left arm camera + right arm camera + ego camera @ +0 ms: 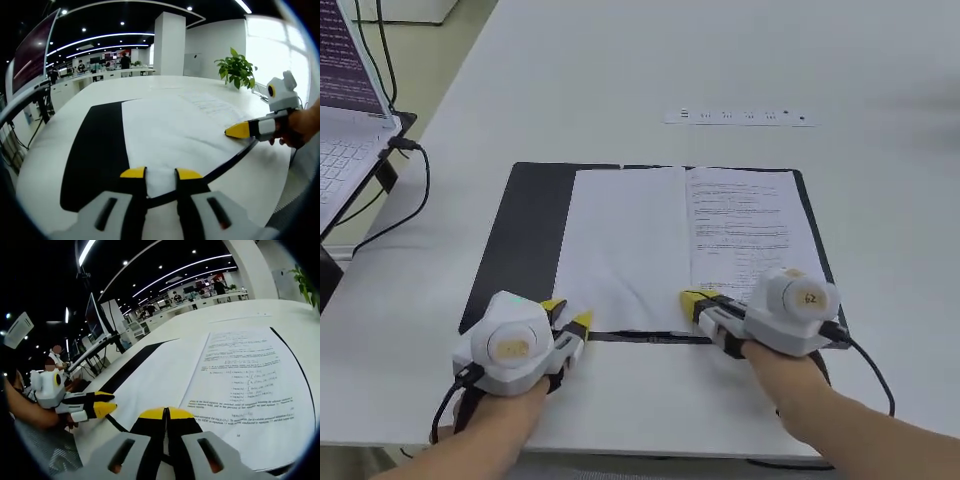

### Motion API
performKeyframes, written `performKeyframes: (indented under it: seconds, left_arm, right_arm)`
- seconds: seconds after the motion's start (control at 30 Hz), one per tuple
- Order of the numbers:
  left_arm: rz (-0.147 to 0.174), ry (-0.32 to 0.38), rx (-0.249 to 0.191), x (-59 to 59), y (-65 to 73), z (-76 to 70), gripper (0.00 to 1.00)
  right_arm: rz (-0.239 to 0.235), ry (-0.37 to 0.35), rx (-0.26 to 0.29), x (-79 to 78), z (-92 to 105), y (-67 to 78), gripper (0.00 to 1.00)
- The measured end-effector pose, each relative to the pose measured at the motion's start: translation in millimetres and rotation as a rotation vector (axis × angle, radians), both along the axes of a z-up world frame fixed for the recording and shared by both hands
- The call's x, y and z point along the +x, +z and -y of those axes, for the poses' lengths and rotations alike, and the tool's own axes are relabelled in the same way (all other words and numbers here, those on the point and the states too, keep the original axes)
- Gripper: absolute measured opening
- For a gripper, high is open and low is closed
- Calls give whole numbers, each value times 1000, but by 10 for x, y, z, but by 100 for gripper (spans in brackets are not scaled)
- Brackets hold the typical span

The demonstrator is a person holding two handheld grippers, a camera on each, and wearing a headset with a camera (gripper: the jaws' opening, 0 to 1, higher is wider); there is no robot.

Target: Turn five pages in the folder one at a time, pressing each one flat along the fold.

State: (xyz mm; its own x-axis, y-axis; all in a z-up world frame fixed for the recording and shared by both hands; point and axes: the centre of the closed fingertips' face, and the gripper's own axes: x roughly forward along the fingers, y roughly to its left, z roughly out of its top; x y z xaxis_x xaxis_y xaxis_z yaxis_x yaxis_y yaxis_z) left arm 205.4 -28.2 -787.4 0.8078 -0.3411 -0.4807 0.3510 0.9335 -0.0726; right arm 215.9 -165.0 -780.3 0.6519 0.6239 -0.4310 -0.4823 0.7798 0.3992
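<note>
An open folder point(520, 240) is laid flat on the white table point(620, 70) in the middle of the head view. Its black cover is exposed at the left, with a blank page point(620, 250) beside it and a printed page point(745, 225) at the right. The left gripper point(567, 314) is held at the lower left, at the folder's bottom edge, and its yellow-tipped jaws are seen slightly parted, with nothing gripped. The right gripper point(695, 298) is placed at the lower centre right, near the fold. Its jaws are pressed together, and whether paper is pinched cannot be told. A laptop point(340, 120) is seen at the upper left.
</note>
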Motion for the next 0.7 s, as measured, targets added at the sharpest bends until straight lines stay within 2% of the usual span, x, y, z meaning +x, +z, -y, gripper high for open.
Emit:
performKeyframes:
  seconds: [0.5,0.7]
  left_arm:
    - [-4,-2,4,-1,2,4,21]
    - [-9,-2,6,-4,1,13,21]
  right_arm:
    - [-48,29,2,-342,32,-10,0]
    - [-78,8,19,-433,78,-14,0]
